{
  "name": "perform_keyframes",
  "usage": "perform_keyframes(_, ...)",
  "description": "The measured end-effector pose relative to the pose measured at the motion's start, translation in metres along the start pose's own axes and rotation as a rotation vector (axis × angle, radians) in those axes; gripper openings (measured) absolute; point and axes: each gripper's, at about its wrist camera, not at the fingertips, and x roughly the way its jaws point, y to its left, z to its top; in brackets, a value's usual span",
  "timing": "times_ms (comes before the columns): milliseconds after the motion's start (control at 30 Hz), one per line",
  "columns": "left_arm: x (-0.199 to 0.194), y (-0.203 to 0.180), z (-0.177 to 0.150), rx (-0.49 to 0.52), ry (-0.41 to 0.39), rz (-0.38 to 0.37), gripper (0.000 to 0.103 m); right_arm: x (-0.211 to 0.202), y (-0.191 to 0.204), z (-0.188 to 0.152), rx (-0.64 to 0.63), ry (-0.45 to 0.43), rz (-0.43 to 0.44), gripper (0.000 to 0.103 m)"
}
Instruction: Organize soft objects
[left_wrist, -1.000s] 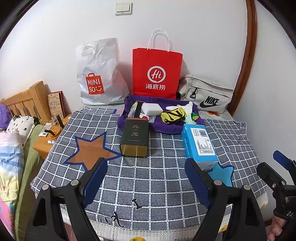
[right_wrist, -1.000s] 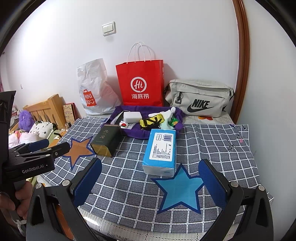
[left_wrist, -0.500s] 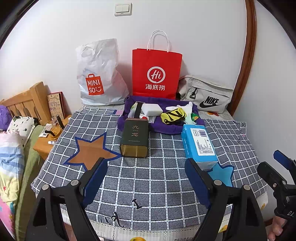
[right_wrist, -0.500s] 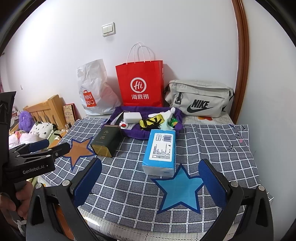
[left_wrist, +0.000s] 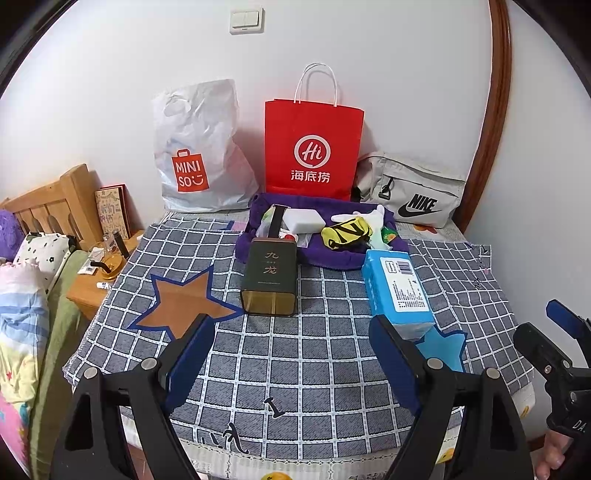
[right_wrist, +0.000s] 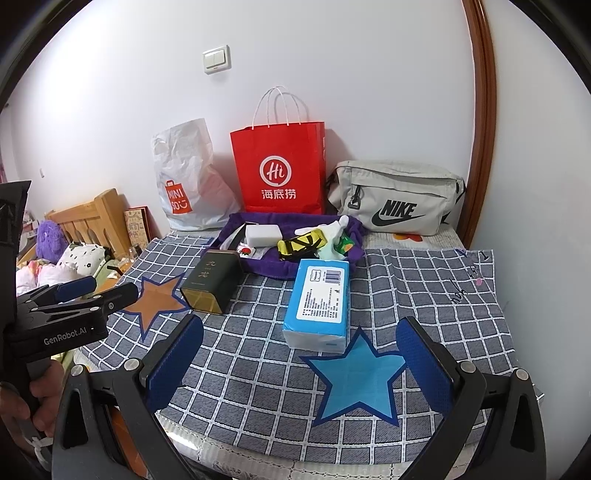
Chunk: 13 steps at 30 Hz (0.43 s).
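both tongs, left (left_wrist: 288, 354) and right (right_wrist: 295, 354), gape empty over the checked table (right_wrist: 258, 354); I'd pinch the soft blue tissue pack (right_wrist: 319, 306) gently across its long sides

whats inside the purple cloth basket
In the purple cloth basket: a white block, a yellow-and-black bundle, a white soft piece and a green packet. Anything beneath them is covered.

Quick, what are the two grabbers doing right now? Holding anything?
Left gripper: open, holding nothing.
Right gripper: open, holding nothing.
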Motion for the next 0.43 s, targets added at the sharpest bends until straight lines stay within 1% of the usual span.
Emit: perform_keyframes(433, -0.0005, 0.0017, 0.0020, 0.012, -0.009, 0.000, 0.085, -0.0017, 0.0017, -0.0006, -0.002, -0.001, 0.003, 0.102)
